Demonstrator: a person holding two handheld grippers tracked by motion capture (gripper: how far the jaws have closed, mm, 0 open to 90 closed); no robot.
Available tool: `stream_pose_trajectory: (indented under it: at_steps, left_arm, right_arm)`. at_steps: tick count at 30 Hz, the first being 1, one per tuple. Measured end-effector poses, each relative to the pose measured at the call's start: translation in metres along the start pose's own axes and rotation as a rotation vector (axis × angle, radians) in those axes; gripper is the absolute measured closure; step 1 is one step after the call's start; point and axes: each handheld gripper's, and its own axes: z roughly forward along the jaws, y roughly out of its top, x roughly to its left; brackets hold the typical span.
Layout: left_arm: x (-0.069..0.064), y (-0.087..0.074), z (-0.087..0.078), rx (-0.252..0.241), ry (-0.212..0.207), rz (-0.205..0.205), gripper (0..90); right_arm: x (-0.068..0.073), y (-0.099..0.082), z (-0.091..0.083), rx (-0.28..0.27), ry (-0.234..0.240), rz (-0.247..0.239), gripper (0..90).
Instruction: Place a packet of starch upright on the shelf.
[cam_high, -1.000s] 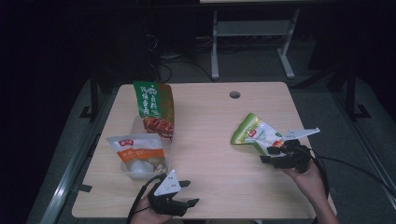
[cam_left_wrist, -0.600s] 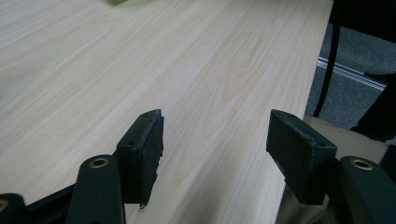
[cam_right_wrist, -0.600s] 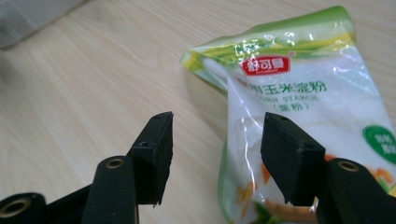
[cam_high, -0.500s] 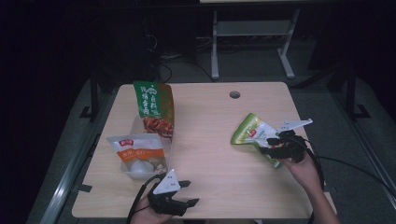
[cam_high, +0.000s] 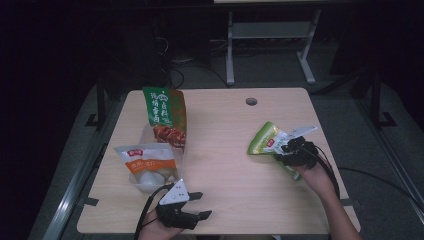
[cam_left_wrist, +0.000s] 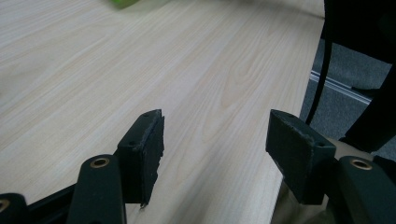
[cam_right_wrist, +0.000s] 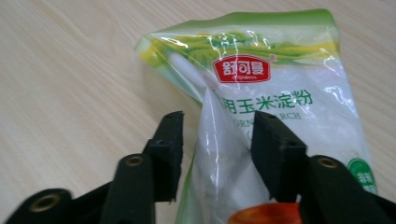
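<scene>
On the left half of the tabletop (cam_high: 225, 150) lie two other packs: a tall green-and-red snack bag (cam_high: 165, 117) and, just in front of it and overlapping it, a clear bag with an orange label (cam_high: 147, 165). Neither is near the green cornstarch bag (cam_high: 265, 140), which lies flat on the right half, its clear window showing white powder under a red logo. The right tongs (cam_right_wrist: 215, 140) have just been closing, a raised fold of the bag between the jaws; whether the pads press it, I cannot tell. The left tongs (cam_left_wrist: 215, 149) stand wide open and empty at the near edge.
</scene>
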Motion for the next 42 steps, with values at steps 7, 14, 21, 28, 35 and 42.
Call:
stream_pose_trajectory:
  at_steps: [7, 14, 21, 28, 35, 42]
  left_arm:
    - [-0.001, 0.000, 0.000, -0.002, 0.001, -0.002, 37.1]
    - [-0.003, 0.000, 0.000, -0.003, -0.003, -0.011, 37.2]
    - [-0.001, -0.001, 0.000, -0.007, -0.007, -0.014, 37.6]
    - [-0.002, 0.000, 0.000, -0.003, -0.007, -0.013, 37.7]
    - [-0.002, -0.001, -0.002, -0.014, -0.002, -0.015, 37.7]
    - [-0.002, -0.001, -0.001, -0.008, -0.001, -0.013, 37.7]
  right_arm:
    - [-0.001, 0.001, 0.004, 0.005, -0.011, -0.016, 75.4]
    - [-0.005, 0.003, 0.002, 0.037, 0.025, 0.033, 87.2]
    - [-0.004, 0.000, -0.002, 0.027, 0.093, 0.133, 87.5]
    - [0.012, 0.007, 0.001, 0.020, 0.171, 0.142, 87.4]
    - [0.027, 0.014, 0.009, 0.031, 0.195, 0.118, 82.0]
    - [0.010, 0.014, 0.002, -0.020, 0.237, 0.163, 51.4]
